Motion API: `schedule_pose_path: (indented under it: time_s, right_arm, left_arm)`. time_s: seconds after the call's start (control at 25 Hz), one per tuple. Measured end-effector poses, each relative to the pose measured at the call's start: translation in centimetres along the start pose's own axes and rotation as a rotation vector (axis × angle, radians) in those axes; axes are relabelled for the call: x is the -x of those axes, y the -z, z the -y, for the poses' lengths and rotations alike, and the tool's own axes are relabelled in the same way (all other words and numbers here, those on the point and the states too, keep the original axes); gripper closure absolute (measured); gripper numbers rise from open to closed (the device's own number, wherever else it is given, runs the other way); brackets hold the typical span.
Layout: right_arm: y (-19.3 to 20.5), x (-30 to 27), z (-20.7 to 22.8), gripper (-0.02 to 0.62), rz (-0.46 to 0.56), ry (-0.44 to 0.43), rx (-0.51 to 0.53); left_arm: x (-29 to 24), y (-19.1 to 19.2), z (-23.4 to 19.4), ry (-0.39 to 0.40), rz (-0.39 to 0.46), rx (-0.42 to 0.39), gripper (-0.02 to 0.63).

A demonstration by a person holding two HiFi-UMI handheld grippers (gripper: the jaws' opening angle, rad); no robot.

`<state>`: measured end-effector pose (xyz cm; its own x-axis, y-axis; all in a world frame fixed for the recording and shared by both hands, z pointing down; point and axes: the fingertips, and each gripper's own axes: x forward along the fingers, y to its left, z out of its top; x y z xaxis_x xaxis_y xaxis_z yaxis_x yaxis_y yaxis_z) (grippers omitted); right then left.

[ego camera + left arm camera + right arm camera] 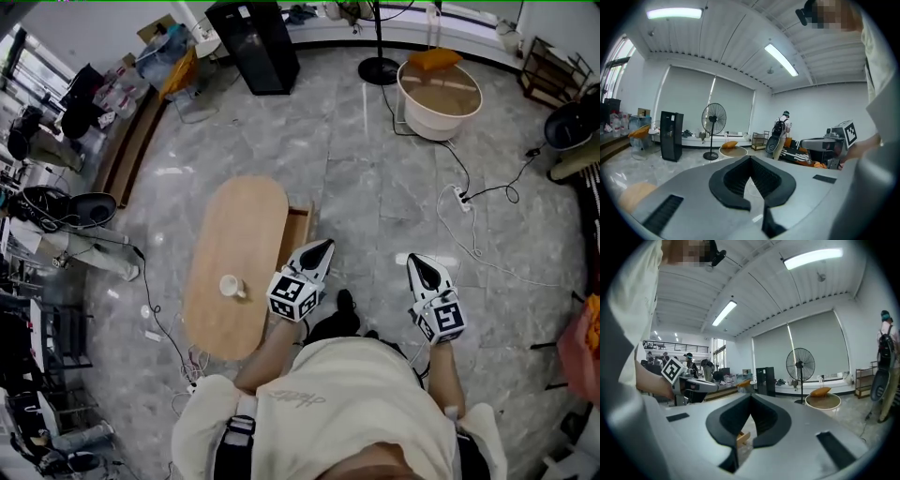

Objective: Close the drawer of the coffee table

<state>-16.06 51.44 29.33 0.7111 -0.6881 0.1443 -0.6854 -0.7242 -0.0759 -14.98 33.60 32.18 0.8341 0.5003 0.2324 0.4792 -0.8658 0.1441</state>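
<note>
An oval wooden coffee table (234, 244) stands on the grey floor in the head view. Its drawer (298, 230) is pulled out on the table's right side. My left gripper (322, 247) is held just below the open drawer, pointing toward it, jaws shut and empty. My right gripper (417, 262) hangs further right over bare floor, also shut with nothing in it. In the left gripper view the left gripper (750, 161) points across the room. In the right gripper view a wooden corner (742, 438) shows below the right gripper (751, 398).
A white cup (231, 286) sits on the table top. A round beige tub (439, 98), a fan stand (379, 67) and a black cabinet (253, 45) stand at the far side. A power strip with cables (461, 197) lies on the floor to the right.
</note>
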Motion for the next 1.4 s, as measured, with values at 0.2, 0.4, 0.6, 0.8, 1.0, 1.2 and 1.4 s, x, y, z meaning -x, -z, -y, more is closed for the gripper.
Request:
schedule_pose_path:
  time_s: [0.2, 0.4, 0.6, 0.8, 1.0, 1.2, 1.4]
  right_arm:
    - [-3.6, -6.6, 1.0, 0.601, 0.015, 0.000, 0.036]
    - [-5.6, -13.1, 0.3, 0.601, 0.000, -0.023, 0.004]
    - [-4.3, -17.7, 0.6, 0.601, -0.034, -0.014, 0.001]
    - [-5.0, -21.5, 2.0, 0.601, -0.047, -0.034, -0.029]
    - [-3.9, -25.1, 4.5, 0.601, -0.069, -0.110, -0.048]
    - [-2.1, -30.5, 9.9, 0.601, -0.120, -0.229, -0.054]
    - [-4.6, -36.0, 13.5, 0.601, -0.107, -0.405, 0.037]
  left_arm:
    - [-3.7, -2.1, -5.2, 0.039, 0.023, -0.003, 0.604]
    - [-5.1, -3.3, -11.6, 0.035, 0.007, -0.020, 0.604]
    - [-6.6, -1.5, -17.2, 0.021, -0.018, 0.042, 0.604]
    - [-8.3, -2.1, -19.8, 0.010, -0.023, 0.068, 0.605]
    - [-11.6, -2.6, -21.8, -0.047, -0.035, 0.062, 0.604]
    - [-16.4, -4.3, -23.7, -0.153, -0.050, 0.038, 0.604]
    - [-19.0, -6.0, -25.2, -0.294, -0.042, 0.087, 0.604]
